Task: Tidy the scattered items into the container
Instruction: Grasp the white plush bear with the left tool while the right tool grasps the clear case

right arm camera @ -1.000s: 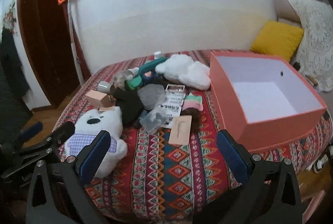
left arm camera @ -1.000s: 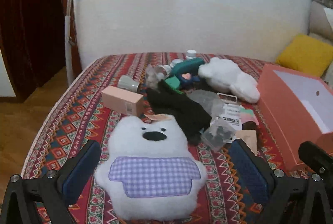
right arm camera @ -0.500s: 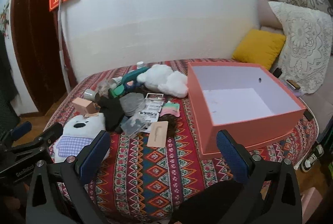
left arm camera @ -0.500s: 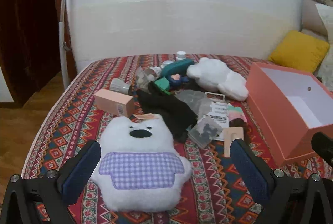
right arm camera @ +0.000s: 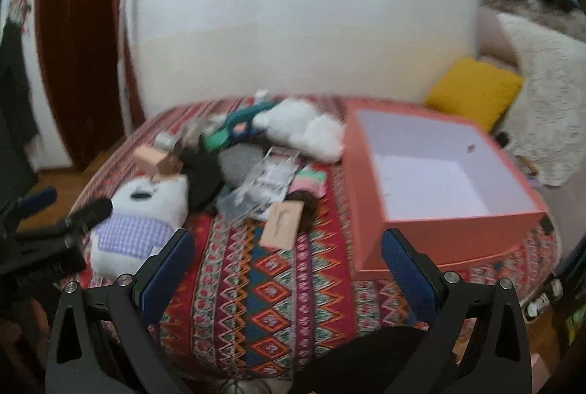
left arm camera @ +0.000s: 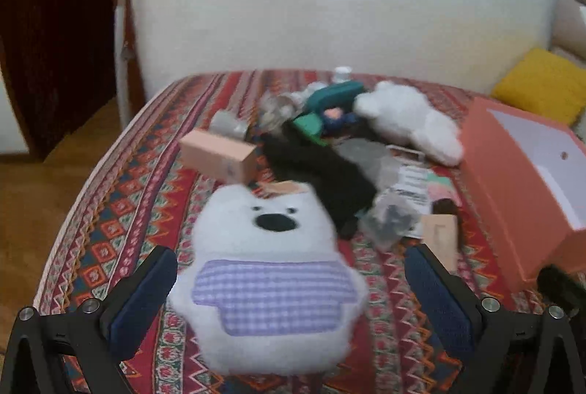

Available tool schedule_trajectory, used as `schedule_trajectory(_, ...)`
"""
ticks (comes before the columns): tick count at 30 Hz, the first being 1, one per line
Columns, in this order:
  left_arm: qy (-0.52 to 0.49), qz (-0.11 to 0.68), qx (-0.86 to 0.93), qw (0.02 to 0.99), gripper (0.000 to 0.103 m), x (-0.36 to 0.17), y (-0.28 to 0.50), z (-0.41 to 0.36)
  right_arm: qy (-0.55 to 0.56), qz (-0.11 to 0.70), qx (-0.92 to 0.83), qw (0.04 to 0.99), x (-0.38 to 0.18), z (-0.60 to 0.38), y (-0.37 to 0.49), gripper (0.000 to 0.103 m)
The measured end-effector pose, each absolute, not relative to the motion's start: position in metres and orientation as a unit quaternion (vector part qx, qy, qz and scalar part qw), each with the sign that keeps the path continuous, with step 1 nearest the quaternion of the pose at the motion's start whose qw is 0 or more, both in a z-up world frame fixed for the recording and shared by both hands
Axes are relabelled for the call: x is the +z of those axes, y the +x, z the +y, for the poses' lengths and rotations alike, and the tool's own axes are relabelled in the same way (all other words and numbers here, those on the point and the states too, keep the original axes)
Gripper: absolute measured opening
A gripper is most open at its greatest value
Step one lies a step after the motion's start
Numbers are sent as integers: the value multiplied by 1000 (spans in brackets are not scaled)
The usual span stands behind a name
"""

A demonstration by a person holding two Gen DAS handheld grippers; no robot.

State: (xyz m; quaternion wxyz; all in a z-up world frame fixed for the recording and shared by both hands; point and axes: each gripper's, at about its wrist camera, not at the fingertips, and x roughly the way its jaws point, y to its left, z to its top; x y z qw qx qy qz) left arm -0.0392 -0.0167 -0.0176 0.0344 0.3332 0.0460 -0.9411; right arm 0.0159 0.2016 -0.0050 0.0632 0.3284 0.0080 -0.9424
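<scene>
A white plush bear with a purple checked bib [left arm camera: 271, 266] [right arm camera: 139, 214] lies on the patterned bedspread [left arm camera: 110, 222], between the wide-apart fingers of my open left gripper [left arm camera: 293, 287]. Behind it sit a pink carton [left arm camera: 219, 156], a black cloth [left arm camera: 322, 170], a second white plush [left arm camera: 410, 119] [right arm camera: 304, 130], clear packets and a tan card [right arm camera: 282, 223]. The coral box [right arm camera: 450, 233] [left arm camera: 512, 189] stands open at the right, its white inside bare. My right gripper [right arm camera: 289, 269] is open over the bedspread's front, holding nothing.
A yellow cushion [right arm camera: 472, 90] and a lace-covered sofa [right arm camera: 549, 108] lie behind the box. A white wall backs the bed. A dark wooden door [left arm camera: 51, 20] and wood floor [left arm camera: 40, 207] are at the left. The bedspread drops off at the left and front edges.
Both grippers have moved closer to the bed again after pulling back; the bear now fills more of the left view. Nothing on the bed has shifted.
</scene>
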Motion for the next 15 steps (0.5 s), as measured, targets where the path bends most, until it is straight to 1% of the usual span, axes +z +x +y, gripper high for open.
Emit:
schedule_trajectory(2, 348, 53, -935, 42, 102, -28, -50, -24, 347, 10, -934, 79, -17, 194, -1, 103)
schedule_trajectory(6, 389, 44, -919, 40, 102, -56, -79, -22, 382, 48, -915, 120, -48, 168, -36, 103)
schedule_trajectory(10, 435, 50, -899, 26, 102, -87, -104, -20, 434, 111, -877, 172, -88, 136, -87, 103)
schedule_trajectory(13, 442, 30, -896, 40, 102, -100, -115, -21, 452, 144, -861, 182, -108, 122, -115, 103)
schedule_trajectory(15, 447, 28, -893, 39, 102, -106, -124, -27, 463, 150, -856, 175, -120, 120, -133, 103)
